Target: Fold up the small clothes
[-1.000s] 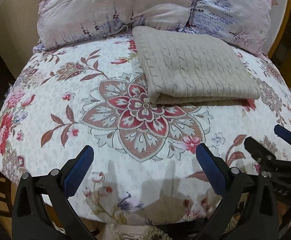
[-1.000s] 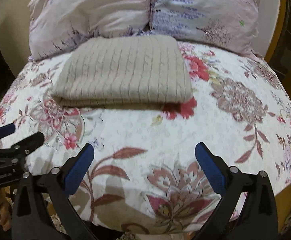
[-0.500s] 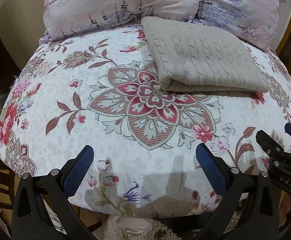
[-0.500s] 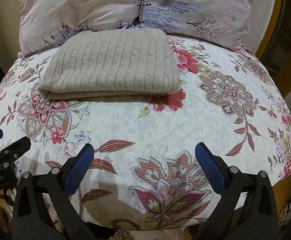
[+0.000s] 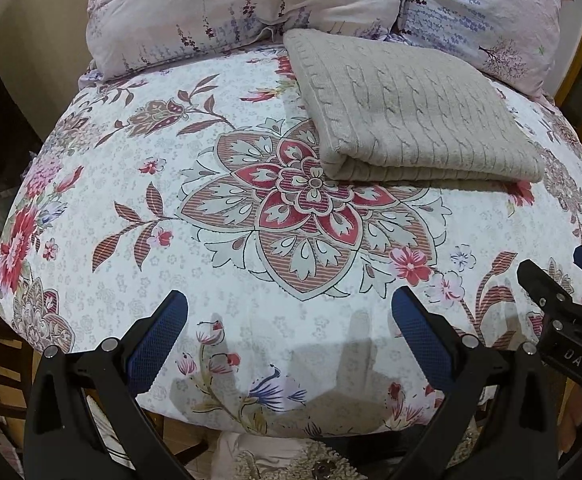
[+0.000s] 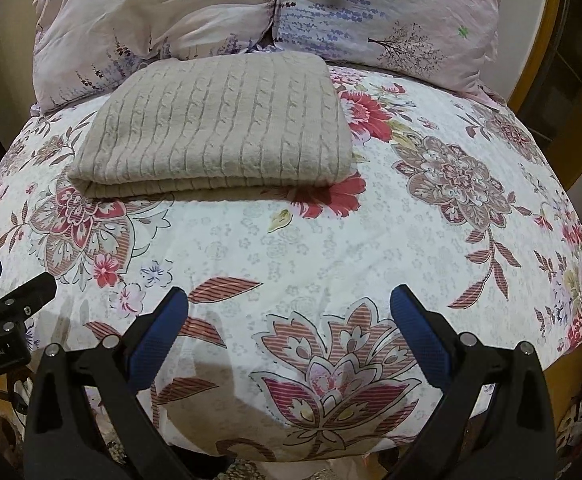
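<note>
The left hand-held gripper (image 5: 289, 332) has its two blue-padded fingers (image 5: 159, 340) spread wide, with nothing between them and nothing touching the pads. It hangs above the near edge of the bed (image 5: 171, 200), over the flowered sheet. The right hand-held gripper (image 6: 289, 332) stands the same way: jaws wide apart, empty, held over the near edge of the sheet without touching it. In the left wrist view the right one shows at the far right, just beside the left; in the right wrist view the left one shows at the far left edge.

The sweater (image 5: 411, 116), a beige cable-knit piece, lies folded into a neat rectangle on the bed, well ahead of both hand-held grippers. From the left one it sits ahead and to the right, its folded edge facing the camera. From the right one the sweater (image 6: 219, 128) sits ahead and a little to the left. Its far edge lies against two pale floral pillows (image 6: 251, 8) that are set side by side beyond it. Shadows of the fingers fall on the sheet just below each hand-held gripper.
</note>
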The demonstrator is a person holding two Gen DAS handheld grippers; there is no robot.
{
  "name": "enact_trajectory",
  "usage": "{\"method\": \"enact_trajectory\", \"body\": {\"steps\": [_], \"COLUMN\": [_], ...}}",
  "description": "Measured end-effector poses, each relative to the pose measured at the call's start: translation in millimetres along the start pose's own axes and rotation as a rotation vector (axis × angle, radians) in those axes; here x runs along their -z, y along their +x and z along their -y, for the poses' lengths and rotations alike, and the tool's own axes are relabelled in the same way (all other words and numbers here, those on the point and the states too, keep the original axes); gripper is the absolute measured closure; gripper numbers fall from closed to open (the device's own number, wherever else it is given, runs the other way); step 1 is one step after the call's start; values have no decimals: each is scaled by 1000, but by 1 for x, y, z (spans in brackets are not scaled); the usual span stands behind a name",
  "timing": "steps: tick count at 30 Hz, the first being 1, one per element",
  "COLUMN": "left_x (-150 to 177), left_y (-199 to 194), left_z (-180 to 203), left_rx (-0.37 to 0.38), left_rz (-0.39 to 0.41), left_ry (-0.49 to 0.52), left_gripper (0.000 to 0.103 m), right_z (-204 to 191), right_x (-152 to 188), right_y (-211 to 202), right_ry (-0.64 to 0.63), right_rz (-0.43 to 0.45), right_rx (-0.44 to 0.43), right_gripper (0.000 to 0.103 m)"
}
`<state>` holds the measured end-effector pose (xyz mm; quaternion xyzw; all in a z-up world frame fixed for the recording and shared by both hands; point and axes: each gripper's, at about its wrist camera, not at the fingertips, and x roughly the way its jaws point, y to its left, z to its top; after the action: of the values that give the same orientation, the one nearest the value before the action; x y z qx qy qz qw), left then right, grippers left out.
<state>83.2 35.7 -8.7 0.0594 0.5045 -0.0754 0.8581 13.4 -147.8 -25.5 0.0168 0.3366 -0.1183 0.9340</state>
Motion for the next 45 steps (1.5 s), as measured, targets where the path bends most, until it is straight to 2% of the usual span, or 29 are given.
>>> {"method": "enact_trajectory", "body": {"steps": [45], "left_x": [1], "left_y": [4], "left_z": [3], "left_rx": [7], "left_rz": [-23], "left_ry": [10], "left_gripper": [1], "right_z": [-1], "right_x": [1], "right_y": [4], "right_ry": [6], "right_rz": [-9], "right_rx": [-5], "right_gripper": [2]}}
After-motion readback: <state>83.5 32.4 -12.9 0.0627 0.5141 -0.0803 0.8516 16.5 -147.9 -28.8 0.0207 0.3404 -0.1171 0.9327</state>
